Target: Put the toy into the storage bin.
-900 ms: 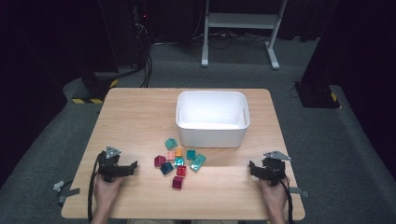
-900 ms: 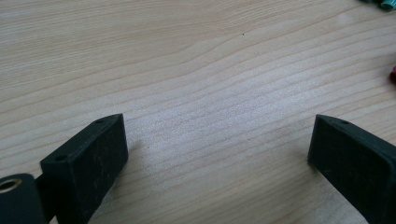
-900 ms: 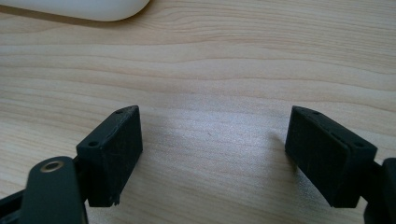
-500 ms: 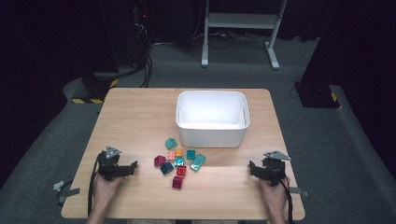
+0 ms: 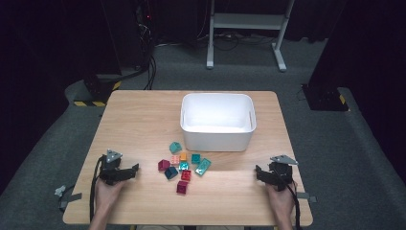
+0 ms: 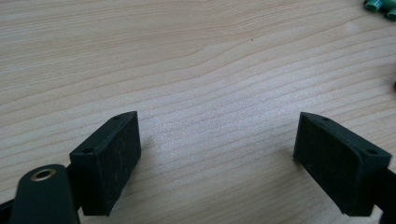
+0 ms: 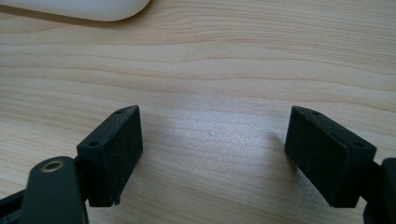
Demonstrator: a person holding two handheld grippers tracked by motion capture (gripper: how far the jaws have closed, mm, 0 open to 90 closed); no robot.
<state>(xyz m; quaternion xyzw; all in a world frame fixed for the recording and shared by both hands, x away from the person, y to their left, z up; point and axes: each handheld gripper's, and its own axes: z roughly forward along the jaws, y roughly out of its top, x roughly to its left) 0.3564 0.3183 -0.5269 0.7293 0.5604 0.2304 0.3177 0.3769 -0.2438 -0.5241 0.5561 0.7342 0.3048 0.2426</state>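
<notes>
Grippers at rest, bricks between them

Bricks [image 5: 184, 167] lie in a loose cluster on the wooden surface [image 5: 143, 120], between the two grippers and slightly ahead of both. The left gripper [image 5: 133, 168] sits low on the surface near its front edge, held in the person's left hand [image 5: 107, 194]; its jaws stand wide apart with bare wood between them, and they point toward the cluster, which lies just beyond their tips. In the left gripper view, a green brick [image 6: 380, 6] peeks in at the upper right corner, well ahead of the jaws. The right gripper [image 5: 258, 171] rests on the far side of the cluster, held in the right hand [image 5: 280, 201], its jaws likewise spread wide with nothing in them. A white bin [image 5: 218, 139] stands beyond the bricks, well ahead of both pairs of jaws; in the right gripper view its rounded corner [image 7: 79, 8] shows at the top left, ahead of the jaws.
</notes>
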